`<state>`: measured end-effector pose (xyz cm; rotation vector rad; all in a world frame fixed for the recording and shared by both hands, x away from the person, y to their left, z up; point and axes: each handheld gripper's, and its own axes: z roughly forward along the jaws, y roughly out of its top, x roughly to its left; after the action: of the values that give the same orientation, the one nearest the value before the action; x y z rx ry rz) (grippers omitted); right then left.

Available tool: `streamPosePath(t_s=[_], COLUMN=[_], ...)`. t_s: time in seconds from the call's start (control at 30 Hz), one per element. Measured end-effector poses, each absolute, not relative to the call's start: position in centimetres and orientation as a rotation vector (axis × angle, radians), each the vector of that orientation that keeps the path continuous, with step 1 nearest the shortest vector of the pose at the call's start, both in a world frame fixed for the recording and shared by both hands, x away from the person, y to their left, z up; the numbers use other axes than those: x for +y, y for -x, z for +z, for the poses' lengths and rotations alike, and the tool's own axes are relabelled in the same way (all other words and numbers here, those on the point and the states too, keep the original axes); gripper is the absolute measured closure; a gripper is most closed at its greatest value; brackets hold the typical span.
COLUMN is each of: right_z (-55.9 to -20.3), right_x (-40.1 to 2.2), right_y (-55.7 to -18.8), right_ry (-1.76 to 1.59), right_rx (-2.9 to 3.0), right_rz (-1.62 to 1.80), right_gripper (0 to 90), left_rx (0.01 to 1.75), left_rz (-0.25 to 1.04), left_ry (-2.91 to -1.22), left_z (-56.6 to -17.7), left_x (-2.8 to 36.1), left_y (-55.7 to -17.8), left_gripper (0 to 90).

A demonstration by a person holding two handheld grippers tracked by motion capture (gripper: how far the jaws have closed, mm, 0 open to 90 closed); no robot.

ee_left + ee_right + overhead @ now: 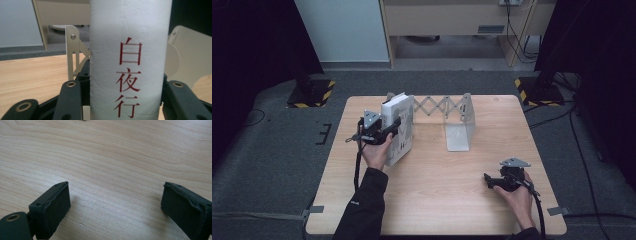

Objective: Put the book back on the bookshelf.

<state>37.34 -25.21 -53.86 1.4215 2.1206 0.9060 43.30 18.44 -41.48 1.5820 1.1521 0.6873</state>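
A thick white book (400, 131) stands upright on the wooden table (437, 200), at the left end of a beige extendable bookend rack (443, 106). My left gripper (393, 128) is shut on the book, one jaw on each cover. In the left gripper view the book's spine (130, 62) carries red Chinese characters and stands between the black jaws of the left gripper (124, 86). My right gripper (488, 180) rests low near the table's front right. In its own view the right gripper (115, 202) is open, with bare wood between the pads.
The rack's right end plate (460, 131) stands at mid-table with a flat foot toward me. Behind the book in the left gripper view are the rack's left plate (72, 50) and another plate (190, 62). Stand bases with striped tape (312, 93) sit on the floor beyond.
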Motion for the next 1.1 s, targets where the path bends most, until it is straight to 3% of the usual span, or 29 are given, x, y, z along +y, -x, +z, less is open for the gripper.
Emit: streamPosePath(t_s=[0.63,1.1], right_z=[-53.9,-53.9], right_x=[-25.2,-25.2], right_y=[-37.3,-37.3], right_ry=[-1.421,-1.423], right_rx=[2.121,2.12], right_rz=[0.905,0.905], right_gripper=[8.9,8.9], left_rx=[1.144,1.125], left_rz=[0.715,0.714], left_ry=[-1.588,-1.572], left_z=[-44.1,-45.2], left_x=[19.6,19.6], left_y=[-38.1,-37.9], left_gripper=[51.4,48.7])
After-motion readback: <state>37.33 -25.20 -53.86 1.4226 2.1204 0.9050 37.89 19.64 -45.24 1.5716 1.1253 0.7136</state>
